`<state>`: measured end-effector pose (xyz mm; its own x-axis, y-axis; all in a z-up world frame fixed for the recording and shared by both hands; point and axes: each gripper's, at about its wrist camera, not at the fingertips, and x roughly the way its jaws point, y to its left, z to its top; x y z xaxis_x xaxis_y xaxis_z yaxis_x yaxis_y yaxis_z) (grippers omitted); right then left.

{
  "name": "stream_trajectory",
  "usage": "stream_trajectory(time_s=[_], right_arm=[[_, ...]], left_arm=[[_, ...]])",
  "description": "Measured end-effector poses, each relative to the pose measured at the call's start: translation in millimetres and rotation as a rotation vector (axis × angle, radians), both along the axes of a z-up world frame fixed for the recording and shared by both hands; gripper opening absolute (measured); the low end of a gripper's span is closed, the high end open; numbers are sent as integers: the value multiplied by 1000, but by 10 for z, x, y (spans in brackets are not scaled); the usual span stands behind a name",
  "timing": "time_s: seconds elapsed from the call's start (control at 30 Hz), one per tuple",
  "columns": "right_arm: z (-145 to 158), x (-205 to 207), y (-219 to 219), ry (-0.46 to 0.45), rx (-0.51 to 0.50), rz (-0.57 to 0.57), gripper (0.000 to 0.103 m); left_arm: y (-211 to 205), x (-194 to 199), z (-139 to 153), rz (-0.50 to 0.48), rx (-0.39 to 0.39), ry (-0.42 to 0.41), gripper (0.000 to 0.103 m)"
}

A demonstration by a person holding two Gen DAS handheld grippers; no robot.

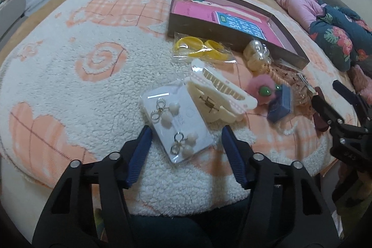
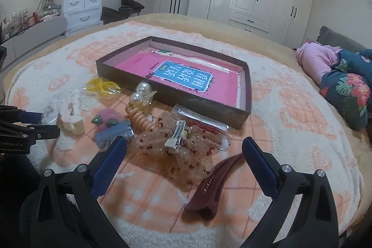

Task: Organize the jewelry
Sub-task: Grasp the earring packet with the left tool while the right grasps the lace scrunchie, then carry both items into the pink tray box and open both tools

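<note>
We see bed [image 2: 290, 122] under fleecy blanket [image 1: 69, 76]. Box [image 2: 244, 113] lies on it, pink book [image 2: 209, 90] inside. Jewelry piled on blanket just in front of box: lace bow [image 2: 176, 145], cream claw clip [image 1: 216, 97], maroon clip [image 2: 209, 187], yellow bangles [image 1: 197, 48], earring card [image 1: 179, 129]. Our left gripper [image 1: 186, 138]: jaws straddle card, pads apart from it, nothing grasped. Our right gripper [image 2: 183, 152]: jaws spread wide, empty, bow and maroon clip between them.
</note>
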<state>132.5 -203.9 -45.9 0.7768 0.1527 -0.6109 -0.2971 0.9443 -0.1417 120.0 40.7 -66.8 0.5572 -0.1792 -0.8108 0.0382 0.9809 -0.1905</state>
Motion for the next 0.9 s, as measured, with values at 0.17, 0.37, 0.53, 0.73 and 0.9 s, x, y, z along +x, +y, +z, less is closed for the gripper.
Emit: stream_trajectory(time_s=[0.17,0.37,0.53,0.73,0.9], right_arm=[[-52,160,47,25,-12,5,96],[-145,328,45,82,4,-3,82],[-220,363,3,133,41,-2,65],[-201,312,-68,126,83,15,40],[-131,277,-185,122,148,15,29]], left_arm=[[90,50,-25,6,-86,5,47],[196,41,-17,11,-166,-3,40],[234,33,41,14,-173,-25,39],[248,33,166,11,-128,-66,39],[239,66,249,-1,-131,-88,39]])
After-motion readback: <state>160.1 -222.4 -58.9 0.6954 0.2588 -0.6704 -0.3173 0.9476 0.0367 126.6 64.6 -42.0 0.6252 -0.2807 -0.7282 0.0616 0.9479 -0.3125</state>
